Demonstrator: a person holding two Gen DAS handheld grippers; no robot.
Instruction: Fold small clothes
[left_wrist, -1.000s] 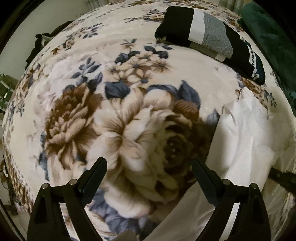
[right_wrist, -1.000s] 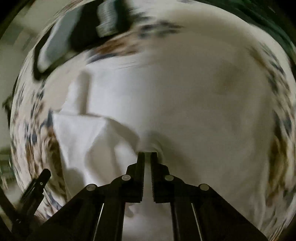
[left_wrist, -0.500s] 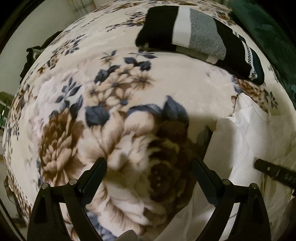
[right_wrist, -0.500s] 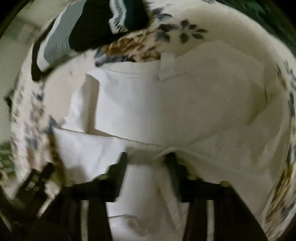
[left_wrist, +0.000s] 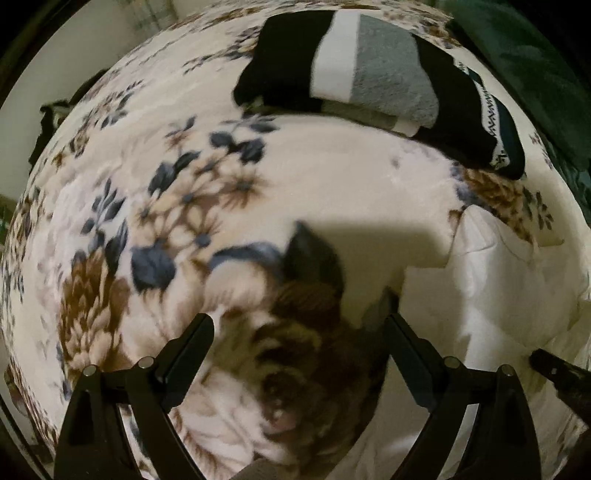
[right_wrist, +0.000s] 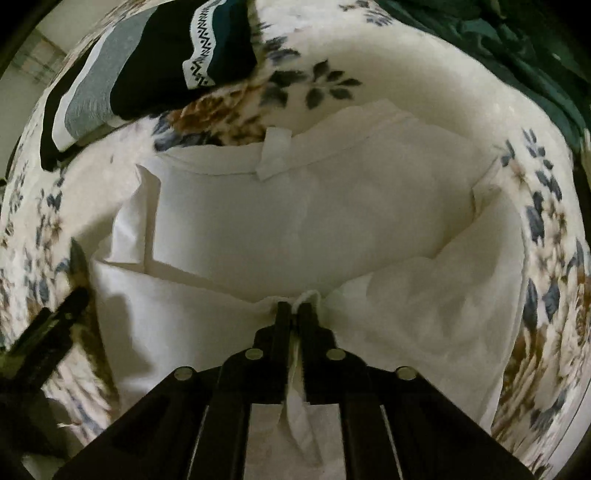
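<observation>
The white garment (right_wrist: 295, 221) lies spread on the floral blanket (right_wrist: 332, 85), neckline and label tab toward the far side. One side panel is folded inward. The near edge is bunched into a raised ridge. A folded stack of black, white and grey clothes (left_wrist: 369, 74) lies beyond it.

My left gripper (left_wrist: 299, 328) hangs with jaws wide apart over the floral blanket (left_wrist: 184, 221), nothing between them. Just beyond my right finger (left_wrist: 406, 350) lies the white shirt (left_wrist: 498, 295), crumpled. Far ahead sits a folded stack (left_wrist: 369, 74) of black, white and grey clothes. The other gripper's tip (left_wrist: 557, 373) pokes in at my far right, on the shirt.
</observation>
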